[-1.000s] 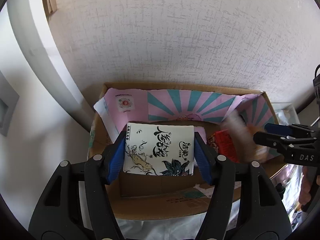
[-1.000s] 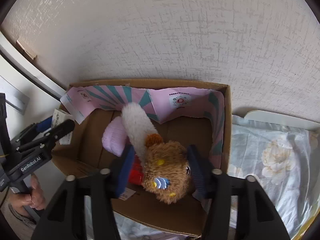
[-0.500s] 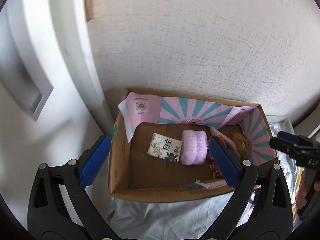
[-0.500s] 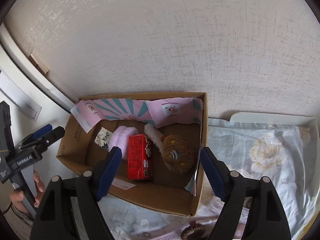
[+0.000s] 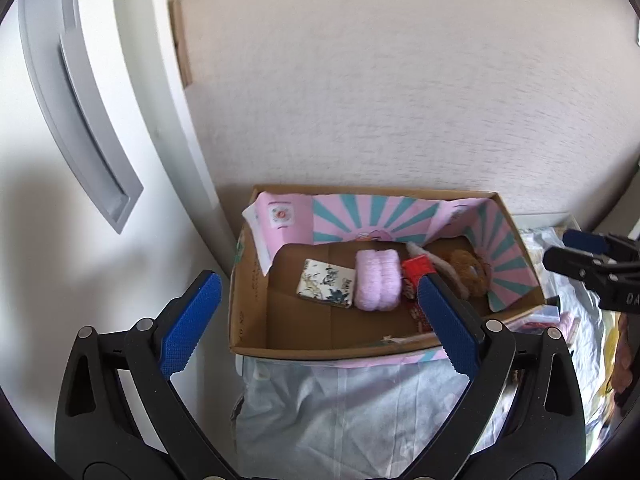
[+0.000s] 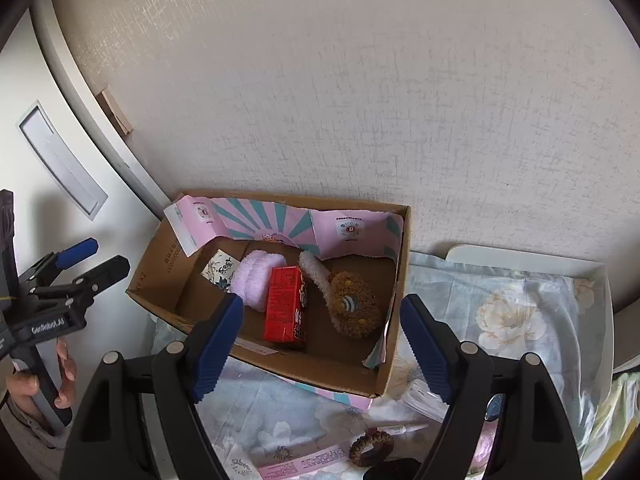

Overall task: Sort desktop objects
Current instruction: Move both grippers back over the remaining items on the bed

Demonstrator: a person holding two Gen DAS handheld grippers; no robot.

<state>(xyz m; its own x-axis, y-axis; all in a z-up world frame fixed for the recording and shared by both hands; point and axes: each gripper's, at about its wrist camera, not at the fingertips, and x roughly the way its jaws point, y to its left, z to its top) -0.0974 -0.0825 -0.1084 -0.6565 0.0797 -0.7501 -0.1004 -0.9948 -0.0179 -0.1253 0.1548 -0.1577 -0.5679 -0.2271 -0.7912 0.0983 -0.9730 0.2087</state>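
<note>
Sitting in the cardboard box (image 6: 394, 280) are a patterned packet (image 6: 219, 270), pink roll (image 6: 258, 280), red carton (image 6: 287, 307) and brown plush (image 6: 354, 308); a hair tie (image 6: 370, 445) and small bits wait nearby on the surface. Both the left gripper (image 5: 318, 322) and right gripper (image 6: 320, 346) have jaws apart, empty.

The box (image 6: 386, 372) at centre frame is matt brown corrugated cardboard, lined with pink printed paper (image 6: 352, 230). Inside lie a fuzzy pink cloth roll (image 6: 256, 280), a glossy red carton (image 6: 286, 308) and a shaggy brown plush toy (image 6: 354, 308). The wall (image 6: 400, 100) above is rough, textured wallpaper. The tongs (image 6: 322, 344) have black plastic arms and blue ribbed pads (image 6: 218, 340). Soft floral cloth (image 6: 500, 312) covers the bench.
</note>
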